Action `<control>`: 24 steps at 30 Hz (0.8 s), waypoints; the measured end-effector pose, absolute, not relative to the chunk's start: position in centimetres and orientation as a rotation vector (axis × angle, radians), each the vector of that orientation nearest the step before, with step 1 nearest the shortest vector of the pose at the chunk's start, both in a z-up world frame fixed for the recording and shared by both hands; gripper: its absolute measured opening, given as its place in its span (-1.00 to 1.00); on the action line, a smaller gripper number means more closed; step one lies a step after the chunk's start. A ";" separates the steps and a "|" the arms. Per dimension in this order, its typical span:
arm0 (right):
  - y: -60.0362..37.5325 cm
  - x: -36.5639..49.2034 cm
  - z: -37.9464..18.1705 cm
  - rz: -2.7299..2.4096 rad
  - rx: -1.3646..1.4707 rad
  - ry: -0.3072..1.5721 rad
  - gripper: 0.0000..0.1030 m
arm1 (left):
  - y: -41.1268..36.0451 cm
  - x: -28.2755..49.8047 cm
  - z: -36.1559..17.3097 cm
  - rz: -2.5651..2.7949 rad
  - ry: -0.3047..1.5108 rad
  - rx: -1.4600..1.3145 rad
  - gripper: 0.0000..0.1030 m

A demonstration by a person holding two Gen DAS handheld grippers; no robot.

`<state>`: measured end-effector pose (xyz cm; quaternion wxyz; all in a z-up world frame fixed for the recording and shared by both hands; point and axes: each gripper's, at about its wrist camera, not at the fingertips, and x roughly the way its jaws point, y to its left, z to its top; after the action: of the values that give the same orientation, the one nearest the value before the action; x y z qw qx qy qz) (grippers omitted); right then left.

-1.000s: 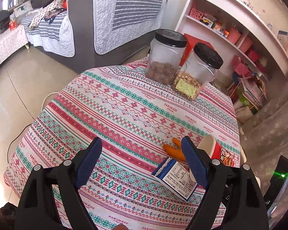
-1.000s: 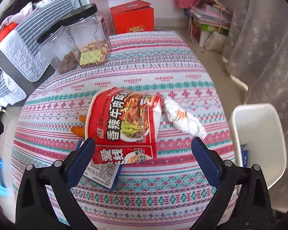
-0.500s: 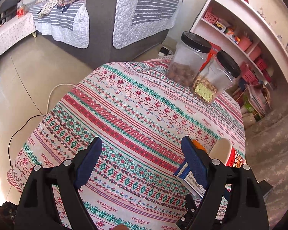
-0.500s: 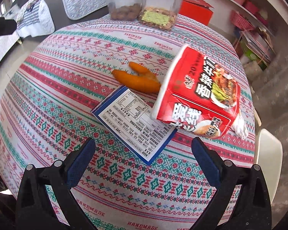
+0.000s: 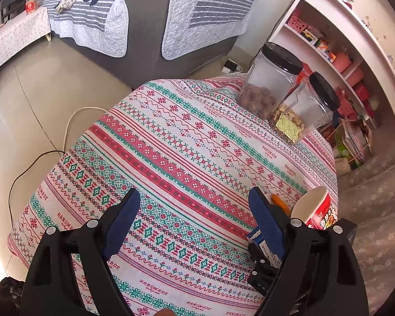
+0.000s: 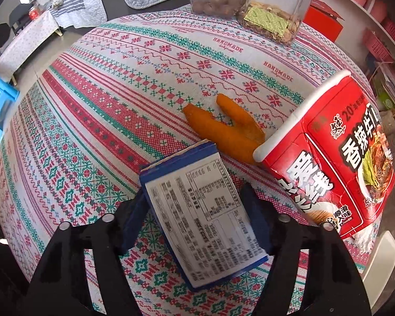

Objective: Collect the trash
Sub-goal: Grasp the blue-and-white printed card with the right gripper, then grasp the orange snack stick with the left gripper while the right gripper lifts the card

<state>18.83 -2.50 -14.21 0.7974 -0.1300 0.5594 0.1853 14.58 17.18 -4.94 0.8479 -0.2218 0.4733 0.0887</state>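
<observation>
Closing right gripper (image 6: 194, 210) now straddles blue carton (image 6: 205, 218), contact unclear

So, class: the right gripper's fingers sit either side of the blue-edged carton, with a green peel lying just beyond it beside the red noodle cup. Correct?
Not quite. The peel is orange, not green, as the right wrist view shows. The right gripper does straddle the blue-edged carton, and the red noodle cup lies beside the peel.

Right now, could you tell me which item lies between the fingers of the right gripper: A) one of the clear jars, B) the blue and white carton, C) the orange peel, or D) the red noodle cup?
B: in the right wrist view the blue and white carton sits between the fingers of the right gripper, whose jaws have just been closing around it.
</observation>
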 end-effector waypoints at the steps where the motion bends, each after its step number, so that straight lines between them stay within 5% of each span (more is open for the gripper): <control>1: -2.7 18.4 -14.0 0.404 -0.257 1.211 0.09 | 17.0 14.9 -5.1 0.183 1.005 -0.465 0.59; 15: -11.1 15.0 -11.3 0.329 -0.098 1.228 0.07 | 5.7 21.5 -10.7 -0.034 1.222 -0.207 0.59; 24: -13.6 14.7 -10.5 0.320 -0.047 1.224 0.08 | 6.8 23.2 -14.5 0.137 1.301 -0.525 0.44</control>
<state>14.72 -13.57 -10.45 0.8063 -0.0221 0.5719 0.1493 23.22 6.82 -14.52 0.7617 -0.2412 0.5980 0.0630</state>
